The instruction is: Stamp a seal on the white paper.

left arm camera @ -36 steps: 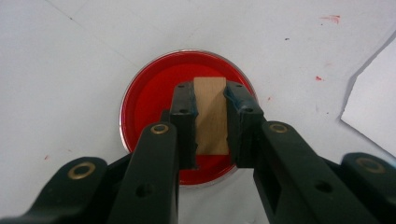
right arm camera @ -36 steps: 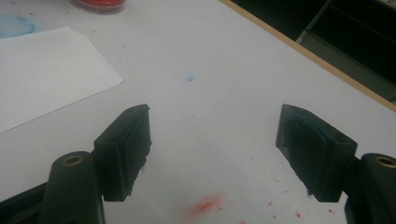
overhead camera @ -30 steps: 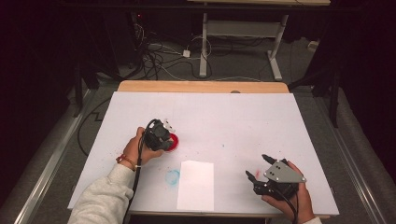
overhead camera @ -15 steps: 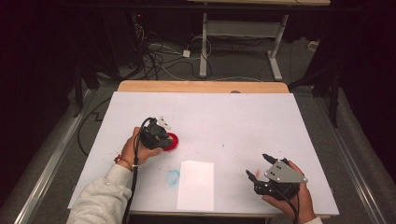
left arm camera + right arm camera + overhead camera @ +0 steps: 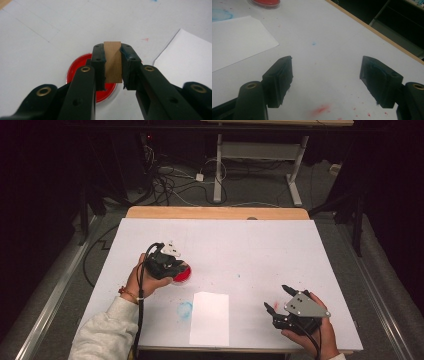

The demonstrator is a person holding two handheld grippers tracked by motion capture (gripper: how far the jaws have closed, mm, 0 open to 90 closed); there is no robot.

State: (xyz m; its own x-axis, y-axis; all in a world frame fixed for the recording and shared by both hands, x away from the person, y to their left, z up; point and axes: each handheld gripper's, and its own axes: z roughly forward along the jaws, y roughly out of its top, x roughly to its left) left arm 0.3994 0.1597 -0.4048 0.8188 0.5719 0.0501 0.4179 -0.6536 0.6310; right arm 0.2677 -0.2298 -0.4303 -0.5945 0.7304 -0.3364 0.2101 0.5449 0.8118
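Gripping a small wooden block (image 5: 113,61) between its pads, the left tool (image 5: 113,67) hangs over the red ink pad (image 5: 77,72); the block's long axis runs along the jaws, pointing away from the hand. From above, the left tool (image 5: 167,262) hides the block, and the white paper (image 5: 210,317) lies near the pad on the desk (image 5: 260,245). The right tool (image 5: 325,80) rests released, jaws wide and empty.

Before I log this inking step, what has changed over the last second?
The left hand-held gripper, shut on the wooden block, has lifted off the red ink pad, shifting slightly left. The right hand-held gripper stayed open and still; the white paper and pad haven't moved.
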